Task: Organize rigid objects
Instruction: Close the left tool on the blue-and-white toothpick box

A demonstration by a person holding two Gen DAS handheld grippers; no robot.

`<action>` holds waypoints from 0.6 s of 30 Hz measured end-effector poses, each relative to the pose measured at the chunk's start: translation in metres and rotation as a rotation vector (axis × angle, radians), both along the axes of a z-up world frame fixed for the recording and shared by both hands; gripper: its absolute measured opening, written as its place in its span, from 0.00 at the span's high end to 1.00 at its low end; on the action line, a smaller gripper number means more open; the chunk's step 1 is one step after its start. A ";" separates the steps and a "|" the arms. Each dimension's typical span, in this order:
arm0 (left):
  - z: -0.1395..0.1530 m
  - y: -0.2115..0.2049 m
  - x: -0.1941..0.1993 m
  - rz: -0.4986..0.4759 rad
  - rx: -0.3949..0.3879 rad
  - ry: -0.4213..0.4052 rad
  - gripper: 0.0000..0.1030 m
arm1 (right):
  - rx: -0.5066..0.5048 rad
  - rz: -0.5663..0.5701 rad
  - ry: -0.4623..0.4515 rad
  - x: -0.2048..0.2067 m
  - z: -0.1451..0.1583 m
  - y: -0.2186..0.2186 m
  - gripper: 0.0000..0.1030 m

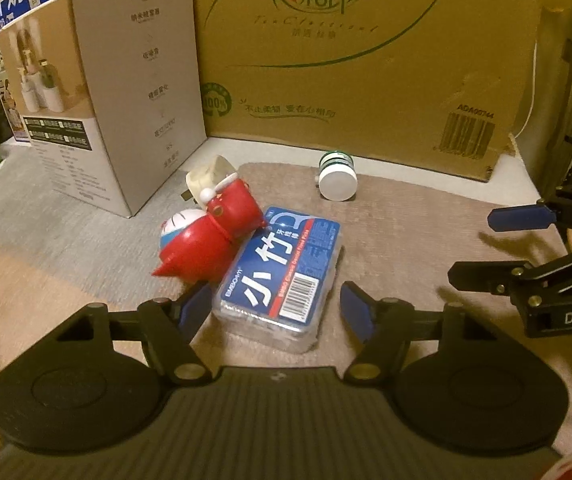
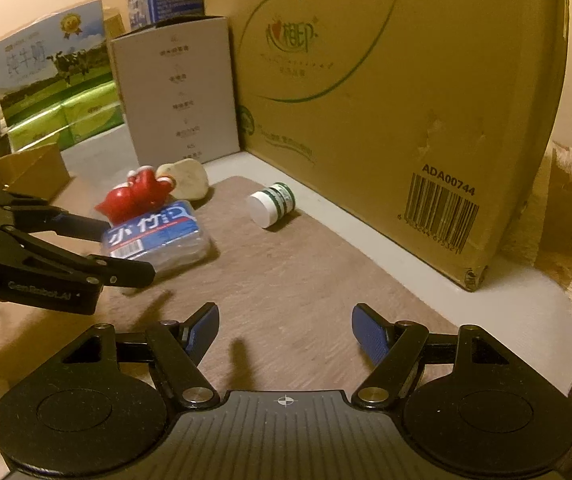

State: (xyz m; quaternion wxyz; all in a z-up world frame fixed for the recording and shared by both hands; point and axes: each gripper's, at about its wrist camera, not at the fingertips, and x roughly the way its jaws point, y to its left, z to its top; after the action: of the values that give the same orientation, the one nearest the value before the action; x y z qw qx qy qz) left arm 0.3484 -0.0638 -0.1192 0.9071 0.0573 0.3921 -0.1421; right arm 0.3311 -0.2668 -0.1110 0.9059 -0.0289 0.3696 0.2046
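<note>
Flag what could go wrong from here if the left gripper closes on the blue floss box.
1. The red toy figure leans on the floss box; lifting the box would likely tip or roll it.
2. The left gripper straddles only the box's near end, pads not yet touching, so a grip there may let the box pivot or slip.
3. The small white-capped jar lies on its side on the mat and may roll if nudged.

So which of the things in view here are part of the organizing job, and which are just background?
Part of the job:
- floss pick box, between the open left gripper pads
- red toy figure, leaning on that box
- cream plug-like piece
- small white-capped jar, on its side
- right gripper, open over bare mat

Background:
- big cardboard carton
- grey product box
- milk cartons
- green packs
</note>
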 end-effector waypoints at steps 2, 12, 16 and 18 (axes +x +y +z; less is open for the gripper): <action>-0.001 -0.001 0.002 -0.005 0.003 0.000 0.39 | -0.002 -0.001 0.002 0.003 -0.003 -0.001 0.28; 0.005 -0.005 -0.025 0.045 -0.001 0.003 0.45 | 0.000 0.001 -0.005 0.013 -0.005 0.002 0.28; 0.007 -0.001 -0.051 0.119 0.007 -0.011 0.45 | -0.001 0.013 -0.015 0.018 -0.002 0.008 0.29; 0.008 0.004 -0.063 0.179 -0.002 -0.019 0.45 | -0.001 0.018 -0.019 0.020 -0.002 0.012 0.29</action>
State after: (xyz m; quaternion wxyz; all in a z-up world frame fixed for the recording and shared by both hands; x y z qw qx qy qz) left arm 0.2853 -0.0597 -0.1112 0.9199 0.0226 0.3869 -0.0601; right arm 0.3510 -0.2548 -0.1126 0.9076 -0.0346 0.3608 0.2121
